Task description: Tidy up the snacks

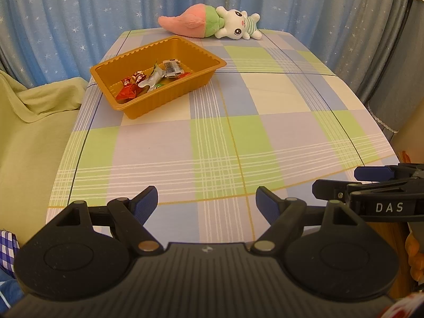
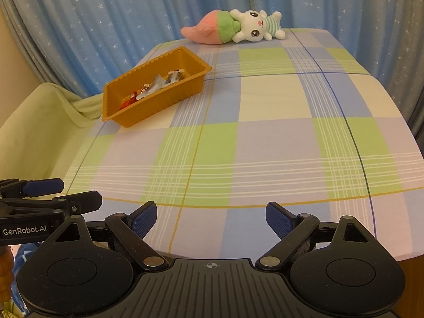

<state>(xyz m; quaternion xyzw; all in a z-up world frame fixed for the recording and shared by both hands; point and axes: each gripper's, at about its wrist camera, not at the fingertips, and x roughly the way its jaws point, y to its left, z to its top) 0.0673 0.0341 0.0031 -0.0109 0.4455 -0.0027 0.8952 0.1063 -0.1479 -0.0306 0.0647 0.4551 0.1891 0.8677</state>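
Hovering with nothing held, both tongs, left [image 1: 206,198] and right [image 2: 211,216], stand spread.
Wrapped snacks [image 1: 148,79] fill the tray [image 1: 169,98]; beyond it lies a plush toy [image 1: 212,23].

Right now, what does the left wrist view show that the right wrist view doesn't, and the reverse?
Only the left wrist view: the open left gripper head-on, the right gripper at its right edge, and more of the wrapped snacks. Only the right wrist view: the open right gripper head-on, the left gripper at its left edge. Both: orange tray, plush rabbit, checked tablecloth, starred curtain.
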